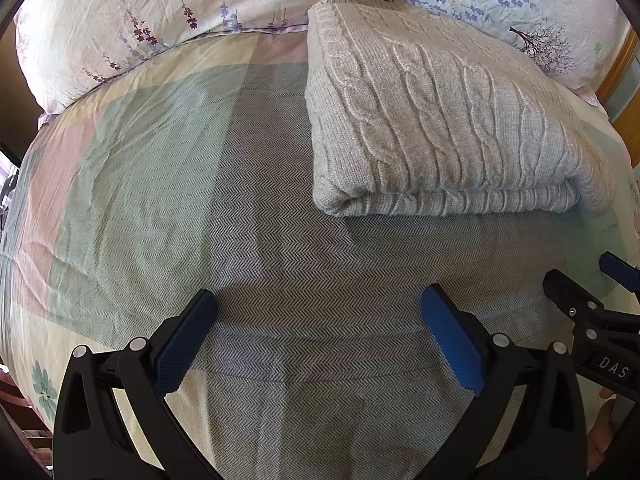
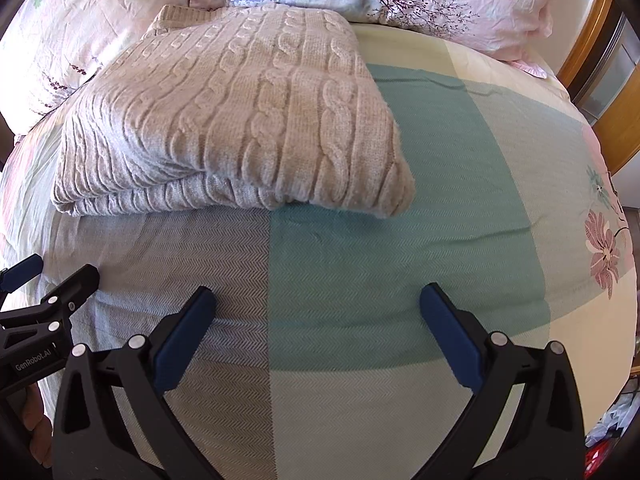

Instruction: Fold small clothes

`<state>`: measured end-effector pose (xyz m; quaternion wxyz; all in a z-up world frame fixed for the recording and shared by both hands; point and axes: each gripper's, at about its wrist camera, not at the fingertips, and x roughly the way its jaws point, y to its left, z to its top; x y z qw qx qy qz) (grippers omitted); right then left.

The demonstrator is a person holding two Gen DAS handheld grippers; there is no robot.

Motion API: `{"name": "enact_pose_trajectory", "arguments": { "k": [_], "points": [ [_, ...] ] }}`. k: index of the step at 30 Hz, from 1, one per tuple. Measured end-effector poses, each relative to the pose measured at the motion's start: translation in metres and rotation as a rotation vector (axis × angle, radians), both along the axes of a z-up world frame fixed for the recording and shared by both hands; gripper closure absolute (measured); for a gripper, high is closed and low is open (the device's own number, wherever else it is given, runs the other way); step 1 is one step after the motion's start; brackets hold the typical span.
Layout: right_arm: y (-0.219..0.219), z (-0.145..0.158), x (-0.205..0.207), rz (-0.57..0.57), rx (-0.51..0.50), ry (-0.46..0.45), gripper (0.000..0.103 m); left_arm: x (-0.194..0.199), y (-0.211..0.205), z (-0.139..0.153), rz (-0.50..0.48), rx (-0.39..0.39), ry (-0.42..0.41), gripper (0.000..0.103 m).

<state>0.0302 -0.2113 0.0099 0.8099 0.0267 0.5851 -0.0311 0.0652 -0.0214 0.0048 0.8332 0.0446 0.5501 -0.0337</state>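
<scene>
A folded beige cable-knit sweater lies at one o'clock on the green-and-grey herringbone bedspread, floral pillows beyond, while the left gripper and right gripper gape empty.

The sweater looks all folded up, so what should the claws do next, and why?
Probably nothing more than backing away. The cable-knit sweater lies folded in a neat stack on the bedspread, and both the left claw and the right claw are open, empty and short of it, so the fold looks finished.

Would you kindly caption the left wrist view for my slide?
Open left gripper above the bedspread, short of a folded cable-knit sweater.
</scene>
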Motion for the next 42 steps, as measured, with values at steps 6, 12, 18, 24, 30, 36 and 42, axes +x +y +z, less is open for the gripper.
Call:
{"name": "enact_pose_trajectory", "arguments": {
  "k": [6,12,18,24,30,36,42],
  "points": [
    [0.0001,-0.0004,0.0003,0.000,0.000,0.000,0.002,0.0002,0.0000,0.0000,0.000,0.000,0.001,0.001],
    [0.0002,-0.0006,0.0003,-0.001,0.000,0.000,0.002,0.0006,0.0001,0.0001,-0.001,0.000,0.001,0.001],
    [0.0000,-0.0005,0.0001,0.000,0.000,-0.001,0.002,0.0005,0.0001,0.0002,-0.001,0.000,0.001,0.001],
    [0.0000,-0.0005,0.0002,0.000,0.000,0.000,0.002,0.0008,0.0004,0.0003,-0.001,0.000,0.001,0.001],
    [-0.0001,-0.0003,0.0002,0.000,0.000,-0.001,0.002,0.0011,0.0007,0.0001,-0.001,-0.001,0.003,0.001],
    [-0.0001,-0.0001,-0.0001,0.000,0.000,-0.001,0.002,-0.0005,-0.0006,-0.0003,-0.006,-0.002,-0.005,0.001],
    [-0.0001,-0.0002,0.0000,-0.001,0.000,-0.001,0.002,0.0017,-0.0001,-0.0005,-0.008,-0.001,-0.007,0.001]
  ]
}}
